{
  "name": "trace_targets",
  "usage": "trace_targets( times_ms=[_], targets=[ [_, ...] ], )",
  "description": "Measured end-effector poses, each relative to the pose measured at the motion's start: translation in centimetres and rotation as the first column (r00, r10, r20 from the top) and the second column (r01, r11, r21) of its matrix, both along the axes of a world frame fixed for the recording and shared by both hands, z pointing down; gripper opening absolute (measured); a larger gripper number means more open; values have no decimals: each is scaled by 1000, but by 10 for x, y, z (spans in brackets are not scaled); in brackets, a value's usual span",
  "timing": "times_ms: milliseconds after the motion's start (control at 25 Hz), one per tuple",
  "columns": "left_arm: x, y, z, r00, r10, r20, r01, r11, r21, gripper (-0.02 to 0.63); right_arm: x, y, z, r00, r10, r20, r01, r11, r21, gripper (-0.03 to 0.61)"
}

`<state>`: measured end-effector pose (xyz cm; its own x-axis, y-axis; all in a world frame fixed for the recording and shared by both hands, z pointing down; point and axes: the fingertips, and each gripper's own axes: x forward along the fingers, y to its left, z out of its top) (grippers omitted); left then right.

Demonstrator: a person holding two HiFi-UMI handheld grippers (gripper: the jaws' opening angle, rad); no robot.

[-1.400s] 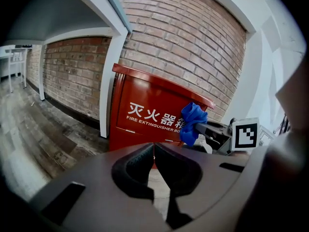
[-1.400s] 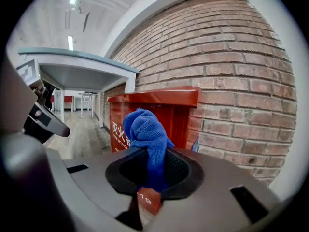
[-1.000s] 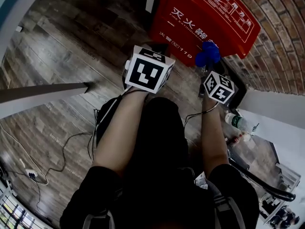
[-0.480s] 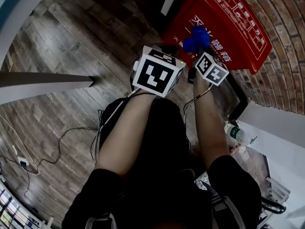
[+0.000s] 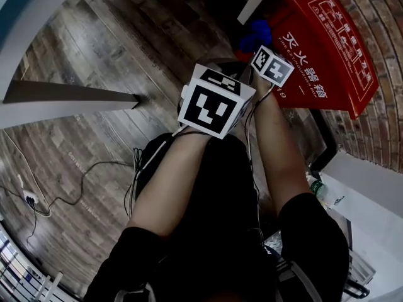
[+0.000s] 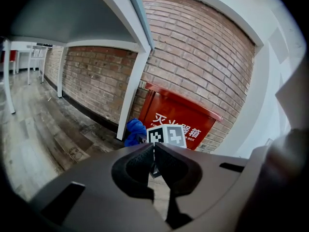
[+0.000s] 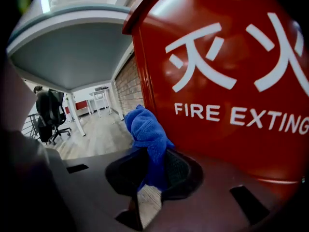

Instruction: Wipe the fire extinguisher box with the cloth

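Gripping the blue cloth (image 7: 145, 129) between its jaws, the right gripper (image 7: 153, 166) holds it at the left edge of the red box (image 7: 217, 57), close to the front face. The box stands on the wooden floor (image 5: 126, 36) against the brick wall (image 6: 193, 47), with a white table leg (image 6: 133, 91) just beside that left edge. The left gripper (image 6: 154, 153) hangs behind the right one, jaws together and empty. Floor stretches open to the box's left.

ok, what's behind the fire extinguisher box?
A brick wall rises behind the fire extinguisher box. The stretch of wall directly behind the box, and whether the two touch, is covered by the box itself.
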<state>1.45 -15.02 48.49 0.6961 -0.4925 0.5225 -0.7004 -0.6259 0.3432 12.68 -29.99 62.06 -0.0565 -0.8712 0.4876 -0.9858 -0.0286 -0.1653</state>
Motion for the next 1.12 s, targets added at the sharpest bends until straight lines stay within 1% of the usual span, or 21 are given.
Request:
trace_targets(
  times_ms=[80,200,280,360,480,600,800,880,960,1040,1120],
  targets=[
    [-4,-1,-1,1000,-11,-12,11,1000,-6,11,-6,-6,7,1000,13,3,-12,1000,-10,83],
    [-3,1,-1,1000,-11,-22,11,1000,-8,11,-8,-3,20,1000,11,-26,-12,999,-41,83],
    [2,2,-2,1000,1,-26,-1,1000,-8,11,-3,8,34,999,22,-26,-25,996,-86,83],
    [9,4,-2,999,21,-29,-21,1000,-7,11,8,20,43,999,40,-30,-43,994,-103,83],
    [20,8,-1,998,55,-24,-55,998,-4,11,28,40,44,997,65,-30,-68,994,-87,83],
    [28,12,2,997,78,-11,-78,997,-1,11,55,68,35,995,95,-41,-96,994,-44,83],
    [37,13,4,996,88,-3,-88,996,4,11,108,127,27,990,144,-6,-144,989,-13,83],
    [41,14,5,995,96,0,-96,995,7,11,126,148,19,987,161,-17,-161,987,-1,83],
    [44,16,7,995,102,3,-102,995,4,11,140,166,12,985,169,-47,-169,986,7,83],
    [48,18,9,994,110,2,-110,994,-2,11,152,178,8,981,179,-77,-178,984,11,83],
    [53,19,7,993,119,-4,-119,993,2,11,161,185,8,978,191,-87,-191,981,8,83]
  ],
)
